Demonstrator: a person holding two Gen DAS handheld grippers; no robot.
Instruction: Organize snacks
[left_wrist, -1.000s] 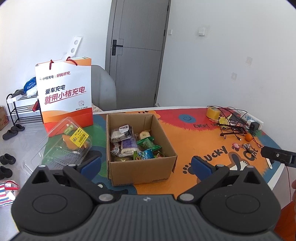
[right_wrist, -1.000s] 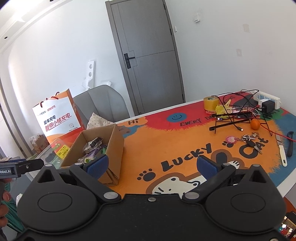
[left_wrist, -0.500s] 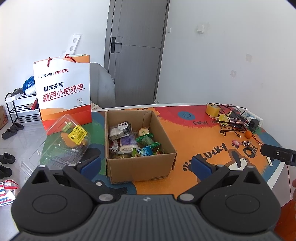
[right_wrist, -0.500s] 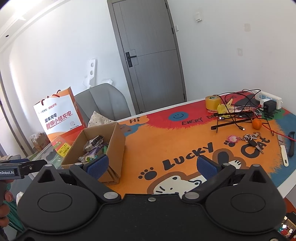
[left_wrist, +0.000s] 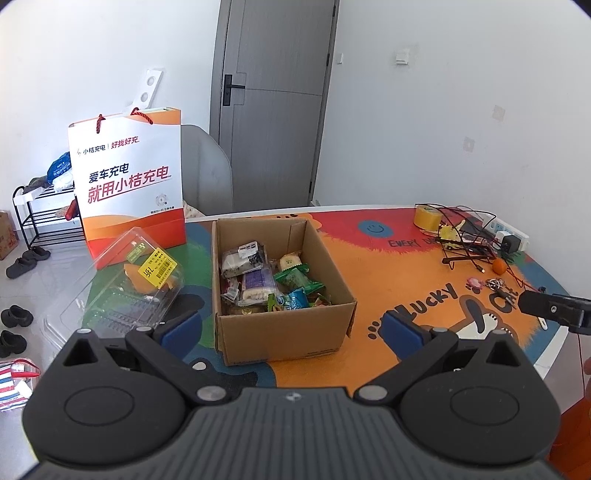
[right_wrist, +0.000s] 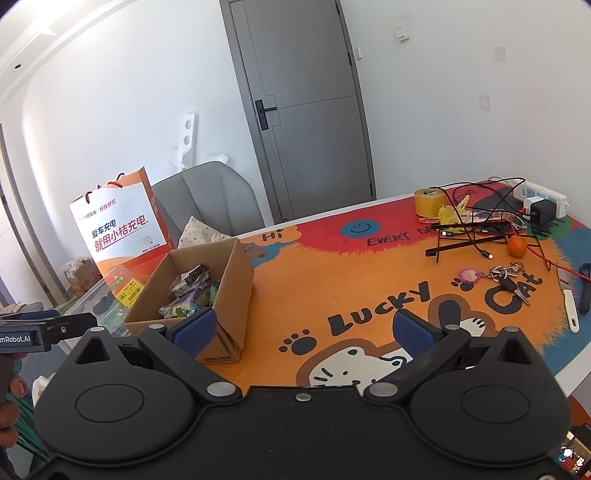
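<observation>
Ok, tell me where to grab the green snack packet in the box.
Take the green packet by its crimped right end, coming straight down with the left gripper. It lies flat on top of the pile in the cardboard box, whose walls block any sideways approach.

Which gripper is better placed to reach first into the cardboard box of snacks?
Left. The left gripper faces the cardboard box squarely, open. The right gripper points mostly at bare mat, box off to its side.

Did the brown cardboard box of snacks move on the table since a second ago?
No. The brown cardboard box sits in the same spot beside the orange and white paper bag and clear plastic container; only the camera shifted slightly.
</observation>
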